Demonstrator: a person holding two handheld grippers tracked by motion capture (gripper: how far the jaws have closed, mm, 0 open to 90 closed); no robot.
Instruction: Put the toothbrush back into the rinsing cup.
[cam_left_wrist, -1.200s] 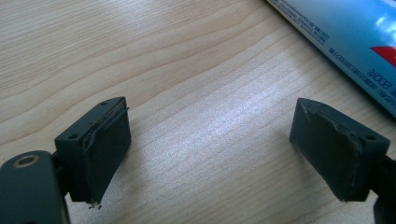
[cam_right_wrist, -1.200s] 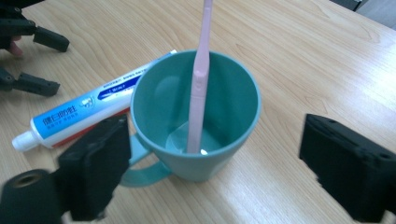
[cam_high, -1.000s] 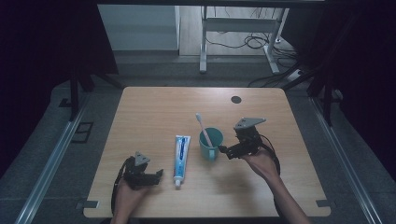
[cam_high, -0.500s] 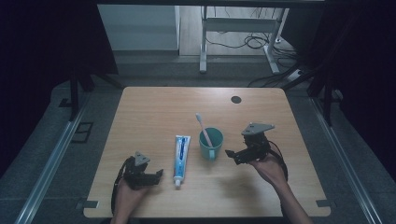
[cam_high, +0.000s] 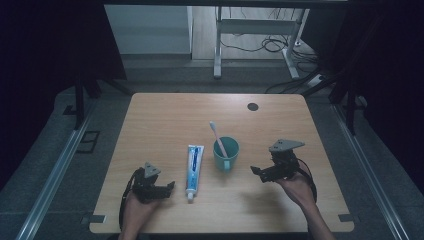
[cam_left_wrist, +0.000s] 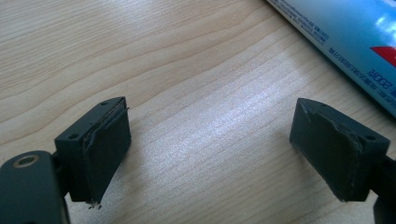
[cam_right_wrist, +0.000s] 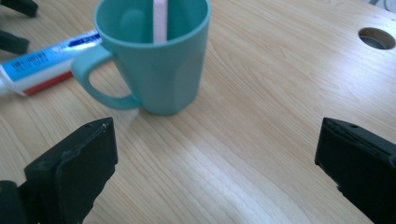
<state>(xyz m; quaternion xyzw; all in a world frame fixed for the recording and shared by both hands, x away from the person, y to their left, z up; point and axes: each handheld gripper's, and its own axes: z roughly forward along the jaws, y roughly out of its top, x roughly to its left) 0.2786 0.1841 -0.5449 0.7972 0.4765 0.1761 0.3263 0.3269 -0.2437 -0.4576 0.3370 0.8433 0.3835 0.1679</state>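
Comparing with one second ago, the right gripper (cam_high: 261, 173) has moved away from the cup (cam_high: 226, 154) to the right and a little nearer to the person. Before, its jaws were just beside the cup; now they are near it but clearly apart from it. The jaws stand wide open and hold nothing, as the right gripper view shows bare table (cam_right_wrist: 261, 116) between them, and they point left toward the cup.

The cup is teal and stands upright near the middle of the table (cam_high: 170, 115), with its handle turned to the near side. A pink toothbrush (cam_high: 217, 137) stands inside it and leans to the far left, with the head above the rim. This looks the same as in the earlier pictures.

The toothpaste (cam_high: 193, 164) lies flat just left of the cup, with its cap at the near end. It has not moved.

The left gripper (cam_high: 167, 187) has stayed at the near left part of the table, just left of the toothpaste. Its jaws are also open wide and empty, with only wood between them, and a part of the toothpaste (cam_left_wrist: 355, 42) is seen at the upper right of the left gripper view.

A dark round hole (cam_high: 252, 106) is in the table at the far right.
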